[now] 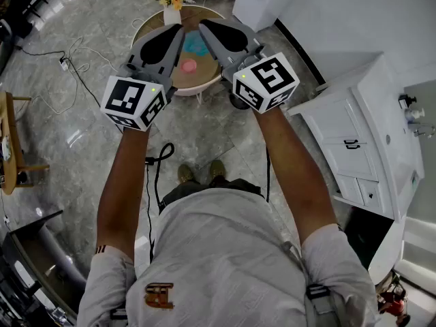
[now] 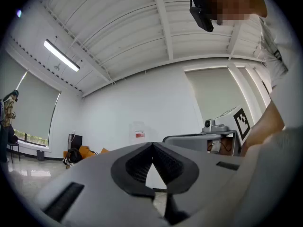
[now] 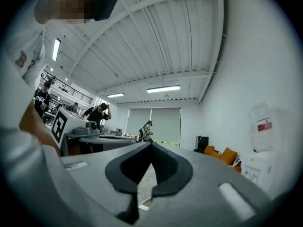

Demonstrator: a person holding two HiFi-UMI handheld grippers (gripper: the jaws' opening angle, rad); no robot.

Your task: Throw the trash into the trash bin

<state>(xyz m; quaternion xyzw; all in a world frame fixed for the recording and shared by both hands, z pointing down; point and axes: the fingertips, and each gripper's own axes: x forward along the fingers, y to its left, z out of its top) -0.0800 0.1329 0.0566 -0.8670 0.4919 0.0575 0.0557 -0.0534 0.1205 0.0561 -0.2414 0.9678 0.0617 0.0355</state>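
You had seemingly binned nothing yet: your left gripper (image 1: 180,28) and right gripper (image 1: 203,23) were both closed on nothing, while the likely trash, a pink scrap (image 1: 189,66) and a blue scrap (image 1: 197,44), lay on the round table (image 1: 201,80).

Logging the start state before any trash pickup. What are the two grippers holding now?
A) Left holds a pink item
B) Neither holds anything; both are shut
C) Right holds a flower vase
B: the jaw tips of the left gripper and the right gripper meet, with nothing between them.
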